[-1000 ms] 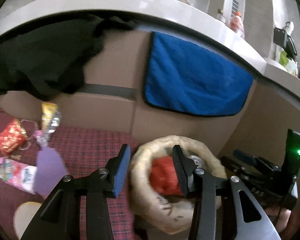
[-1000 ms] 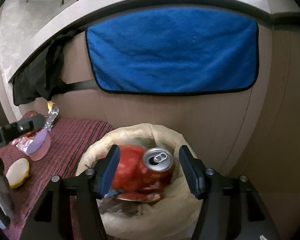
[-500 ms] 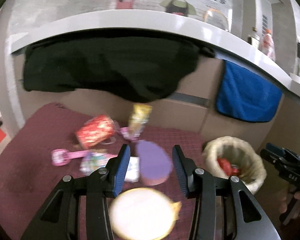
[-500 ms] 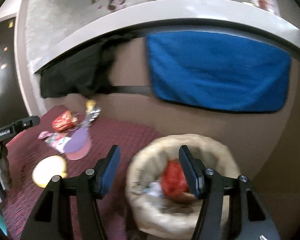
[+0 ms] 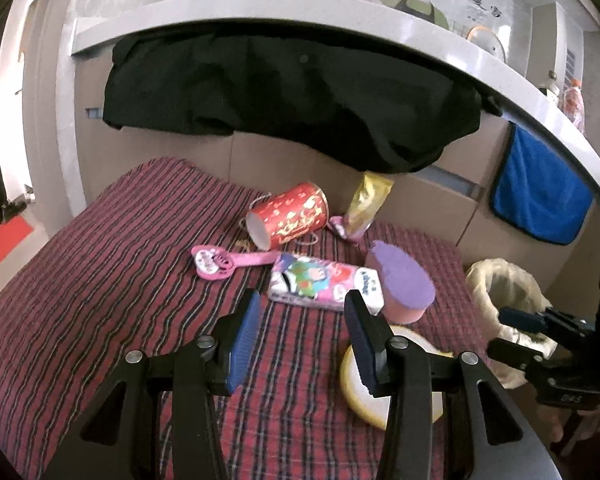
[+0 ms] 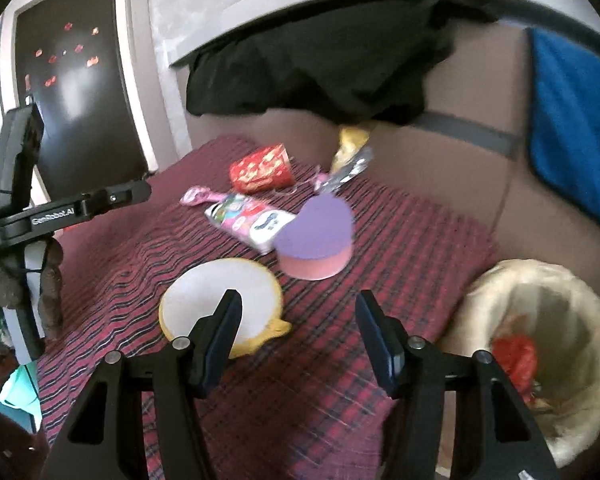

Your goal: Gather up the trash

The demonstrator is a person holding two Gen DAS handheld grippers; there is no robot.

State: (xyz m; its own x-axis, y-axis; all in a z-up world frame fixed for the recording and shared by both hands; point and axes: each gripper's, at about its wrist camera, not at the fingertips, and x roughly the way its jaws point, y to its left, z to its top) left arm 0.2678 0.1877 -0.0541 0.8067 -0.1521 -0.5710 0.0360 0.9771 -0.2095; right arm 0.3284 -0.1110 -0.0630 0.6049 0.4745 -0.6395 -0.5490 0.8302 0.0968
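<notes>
Trash on the cloth: a red paper cup (image 5: 288, 220) with gold print is lying on its side, its open white mouth facing left; just right of it a gold and silver snack wrapper (image 5: 365, 210) is leaning crumpled against the brown panel behind.
Tissue pack: a flat pack (image 5: 325, 287) with cartoon pictures is lying nearer the camera than the cup, between a pink toy wand (image 5: 228, 262) on its left and a round pink box with a purple lid (image 5: 405, 286) touching its right end.
Yellow disc: a round yellow-rimmed thing with a white face (image 6: 220, 306) is lying in front of the purple-lidded box, partly hidden behind the right finger of the left gripper in the left view.
Bin: a bin lined with a pale bag (image 6: 540, 344) is standing off the right edge of the cloth; something red and crumpled (image 6: 514, 360) is sitting inside it.
Left gripper (image 5: 302, 336): hovering over the striped red cloth (image 5: 100, 280), jaws spread apart and holding nothing, the tissue pack just beyond the tips.
Right gripper (image 6: 298, 336): jaws released wide and holding nothing, hanging over the cloth between the yellow disc and the bin.
Backdrop: a black garment (image 5: 292, 92) is hanging from the grey ledge above the trash, a blue towel (image 5: 540, 200) further right.
</notes>
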